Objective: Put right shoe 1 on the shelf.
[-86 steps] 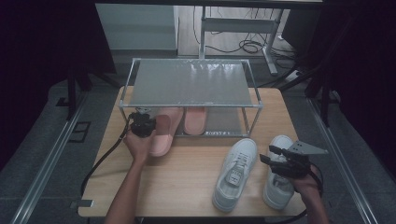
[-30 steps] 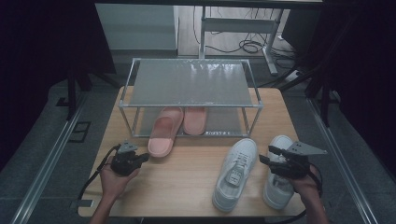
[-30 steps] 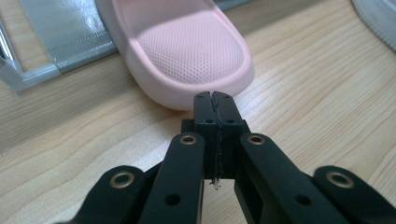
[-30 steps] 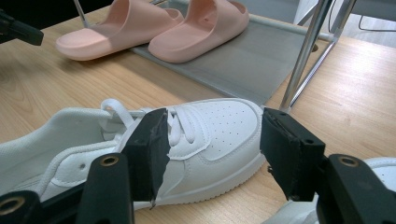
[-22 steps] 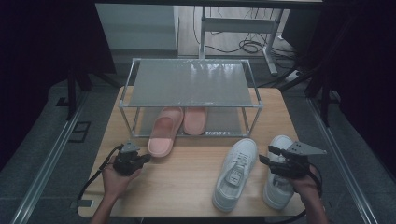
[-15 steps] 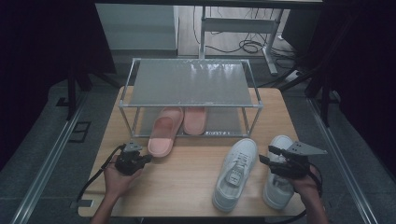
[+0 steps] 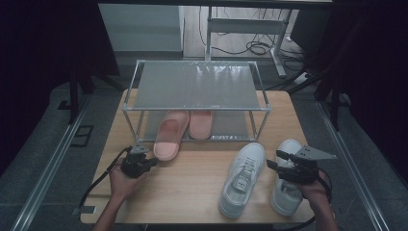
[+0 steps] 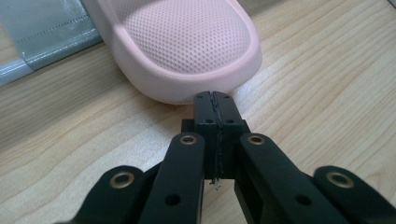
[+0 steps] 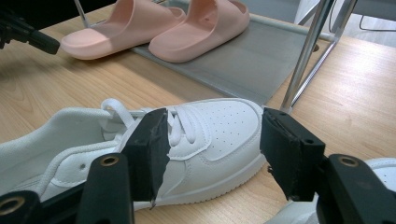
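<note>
Nearing slipper (image 8: pixel 187 42) toe, left tool (image 8: pixel 216 100) closed

Count: 2 pink slippers, left one (image 7: pixel 169 135) and right one (image 7: pixel 201 123). 2 white sneakers, left (image 7: pixel 243 178), right (image 7: pixel 287 185). 1 metal shoe rack (image 7: pixel 197 86) at the far side of 1 wooden tabletop (image 7: pixel 192 187).

Matt pink foam slipper (image 8: pixel 187 42) w/ dimpled top, smooth wood-grain table (image 8: pixel 327 93), matt black plastic claw (image 8: pixel 215 105)
</note>
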`<state>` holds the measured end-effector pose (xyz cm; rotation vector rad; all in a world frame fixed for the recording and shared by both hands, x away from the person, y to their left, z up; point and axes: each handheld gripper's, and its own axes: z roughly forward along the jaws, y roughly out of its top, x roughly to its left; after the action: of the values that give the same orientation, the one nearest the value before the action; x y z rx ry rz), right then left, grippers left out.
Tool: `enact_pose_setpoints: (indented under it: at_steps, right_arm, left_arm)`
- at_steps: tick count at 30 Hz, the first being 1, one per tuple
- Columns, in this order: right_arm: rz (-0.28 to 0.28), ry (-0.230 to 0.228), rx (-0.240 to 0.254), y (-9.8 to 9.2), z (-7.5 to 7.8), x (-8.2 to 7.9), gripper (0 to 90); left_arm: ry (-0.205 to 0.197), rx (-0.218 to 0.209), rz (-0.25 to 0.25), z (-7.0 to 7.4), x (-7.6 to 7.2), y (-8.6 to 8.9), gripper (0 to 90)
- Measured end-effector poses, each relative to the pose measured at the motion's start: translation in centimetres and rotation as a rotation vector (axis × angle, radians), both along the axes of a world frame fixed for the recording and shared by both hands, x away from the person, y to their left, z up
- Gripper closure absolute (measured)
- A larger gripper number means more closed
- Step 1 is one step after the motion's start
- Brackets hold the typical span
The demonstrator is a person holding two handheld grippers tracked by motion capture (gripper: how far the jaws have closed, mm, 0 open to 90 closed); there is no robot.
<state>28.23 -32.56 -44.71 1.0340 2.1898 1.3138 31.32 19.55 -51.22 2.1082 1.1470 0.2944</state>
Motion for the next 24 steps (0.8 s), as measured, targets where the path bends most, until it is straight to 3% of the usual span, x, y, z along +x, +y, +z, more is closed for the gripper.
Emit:
enact_pose_setpoints:
  at_steps: [19,24]
  right_arm:
    - [0.0,0.002,0.001,0.1,0.0,0.0,42.7]
    - [0.0,0.001,0.0,0.1,0.0,0.0,42.7]
  left_arm:
    - [0.019,-0.039,-0.012,-0.4,2.0,-0.6,90.0]
    - [0.013,-0.019,-0.025,-0.2,2.6,-1.2,90.0]
